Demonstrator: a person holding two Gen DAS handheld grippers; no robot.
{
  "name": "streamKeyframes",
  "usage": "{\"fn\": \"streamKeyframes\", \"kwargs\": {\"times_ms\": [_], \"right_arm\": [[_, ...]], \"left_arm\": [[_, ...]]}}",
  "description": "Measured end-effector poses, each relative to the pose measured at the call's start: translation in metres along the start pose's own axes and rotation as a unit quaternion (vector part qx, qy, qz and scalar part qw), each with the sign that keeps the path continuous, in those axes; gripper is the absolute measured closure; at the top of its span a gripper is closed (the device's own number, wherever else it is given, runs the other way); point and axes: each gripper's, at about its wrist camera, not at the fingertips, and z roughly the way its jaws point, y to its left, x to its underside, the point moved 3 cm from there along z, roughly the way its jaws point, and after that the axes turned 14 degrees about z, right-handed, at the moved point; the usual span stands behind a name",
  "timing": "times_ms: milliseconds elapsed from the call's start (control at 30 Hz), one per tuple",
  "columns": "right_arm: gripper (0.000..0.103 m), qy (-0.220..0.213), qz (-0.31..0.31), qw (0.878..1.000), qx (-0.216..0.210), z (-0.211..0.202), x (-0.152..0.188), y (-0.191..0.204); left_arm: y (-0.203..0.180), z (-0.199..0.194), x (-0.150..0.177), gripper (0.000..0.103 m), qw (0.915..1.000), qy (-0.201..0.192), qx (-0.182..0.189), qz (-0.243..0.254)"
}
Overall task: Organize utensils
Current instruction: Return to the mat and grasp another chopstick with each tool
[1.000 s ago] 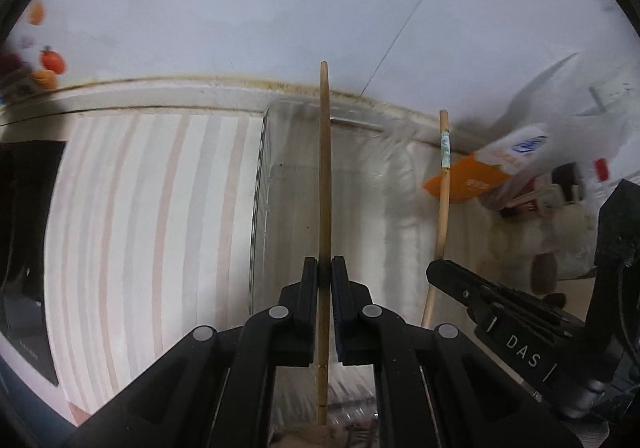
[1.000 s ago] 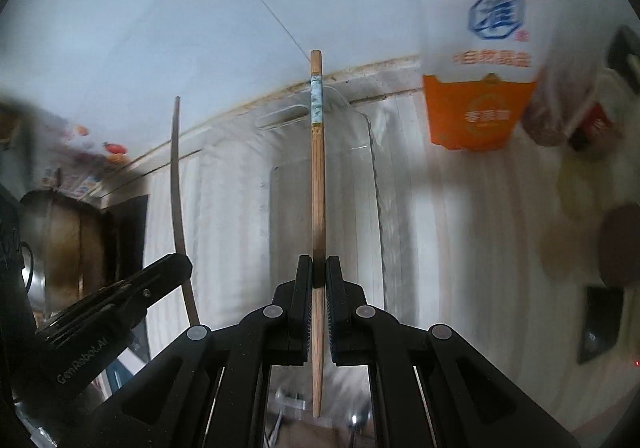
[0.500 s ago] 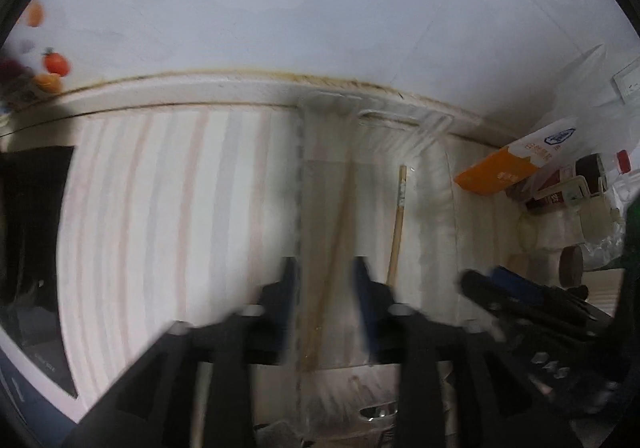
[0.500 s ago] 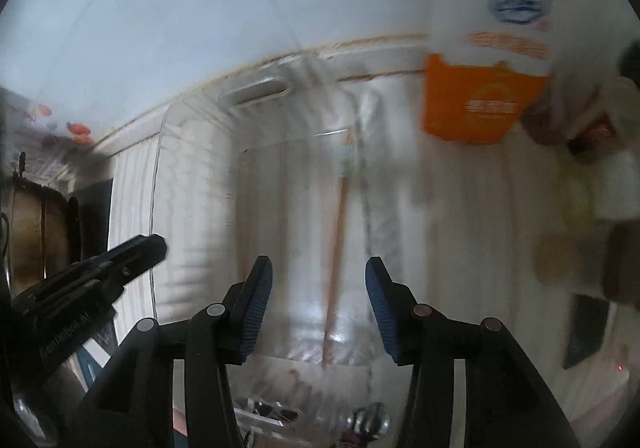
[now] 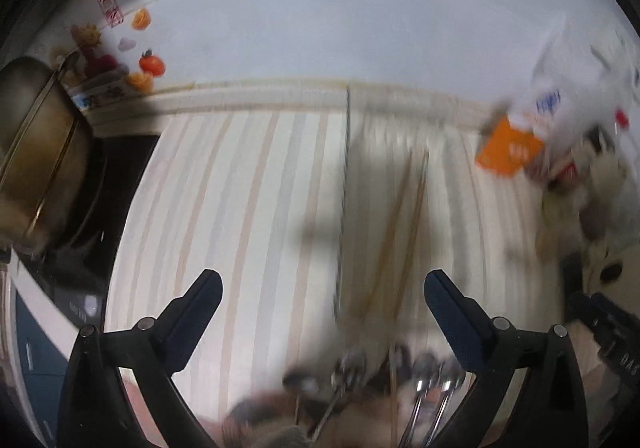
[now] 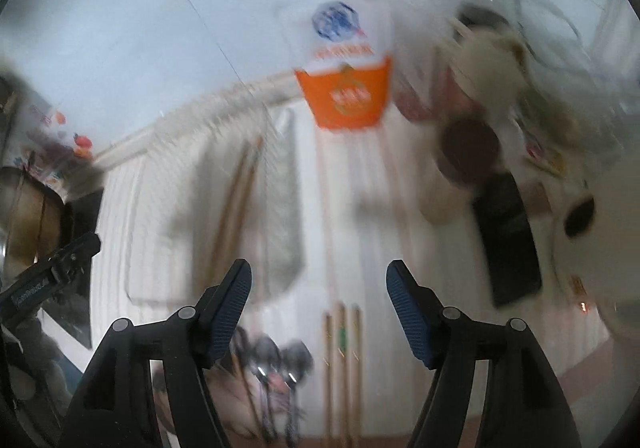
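Both views are motion-blurred. Two wooden chopsticks (image 5: 404, 220) lie side by side in a clear plastic tray (image 5: 348, 168) on the striped counter; they also show in the right wrist view (image 6: 236, 204). My left gripper (image 5: 320, 288) is open and empty, pulled back from the tray. My right gripper (image 6: 319, 276) is open and empty. Several metal spoons (image 5: 424, 388) lie near the front edge, also in the right wrist view (image 6: 272, 360). More wooden chopsticks (image 6: 340, 348) lie on the counter below my right gripper.
A metal pot (image 5: 36, 144) stands on a dark stove at the left. An orange and white bag (image 6: 344, 88) leans on the wall behind the tray. Jars, a dark brown lid (image 6: 468, 148) and a black flat object (image 6: 508, 236) crowd the right side.
Both grippers opened and let go of their chopsticks, which now lie in the clear tray. Both grippers then pulled back toward the near edge, bringing the spoons into view.
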Motion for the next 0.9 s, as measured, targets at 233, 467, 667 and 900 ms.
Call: {"fn": "streamKeyframes", "kwargs": {"times_ms": [233,467,667,900], "right_arm": [[0.083,0.077,0.018,0.997,0.019,0.035,0.067,-0.060],[0.082,0.121,0.016,0.992,0.028,0.064,0.098,-0.072],[0.082,0.136,0.009,0.990,0.040,0.087,0.114,-0.068],[0.097,0.119,-0.030,0.989,0.085,0.079,0.125,-0.070]], "left_arm": [[-0.059,0.051,0.098,0.014,0.9917,0.103,0.073,0.023],[-0.093,0.102,0.115,0.052,0.9844,0.148,0.086,0.041],[-0.101,0.104,0.109,0.098,0.9853,0.136,0.070,0.077],[-0.097,0.104,0.123,0.099,0.9850,0.136,0.060,0.088]]}}
